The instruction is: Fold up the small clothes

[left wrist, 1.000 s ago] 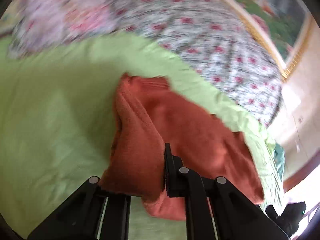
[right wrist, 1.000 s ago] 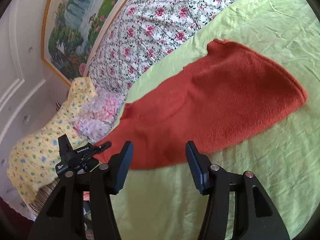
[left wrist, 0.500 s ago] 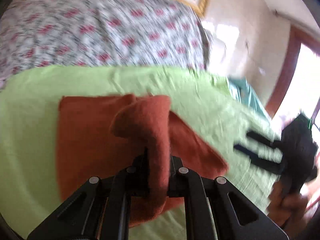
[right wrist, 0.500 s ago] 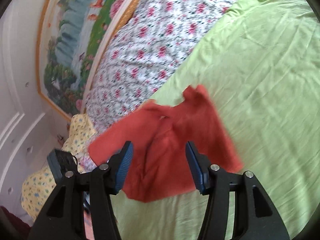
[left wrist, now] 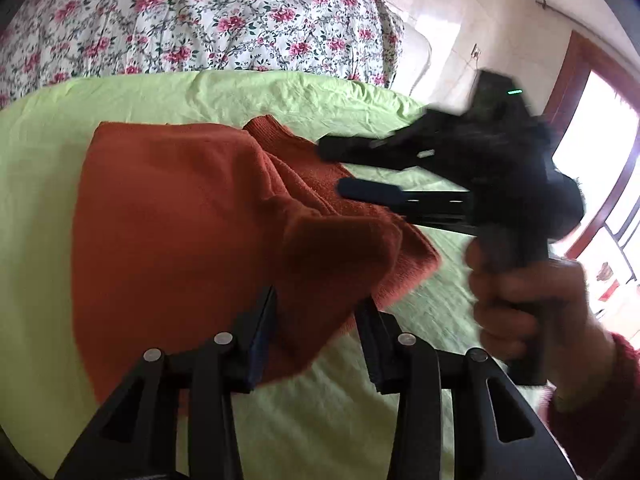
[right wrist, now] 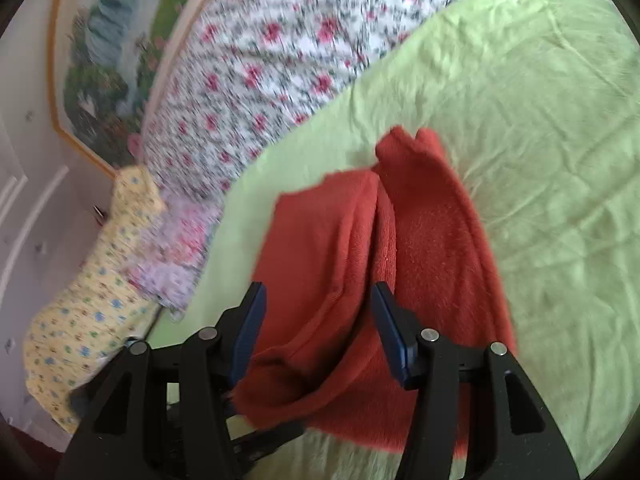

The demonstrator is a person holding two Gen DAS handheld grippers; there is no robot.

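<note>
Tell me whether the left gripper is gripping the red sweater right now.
Apart. In the left wrist view the left gripper, which has just been opening, stands with the red sweater between its jaws, its pads clear of the cloth.

Black left gripper (left wrist: 316, 332): blue pads, silver screws. Black right gripper (left wrist: 336, 170), green light at twelve o'clock; dark red sleeve (left wrist: 600, 408).

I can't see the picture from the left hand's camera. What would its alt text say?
A rust-red sweater, partly folded, lies on a green bedsheet. The left gripper has just opened over its near edge. At right, a hand holds the blurred right gripper over the sweater; a floral quilt lies behind.
</note>
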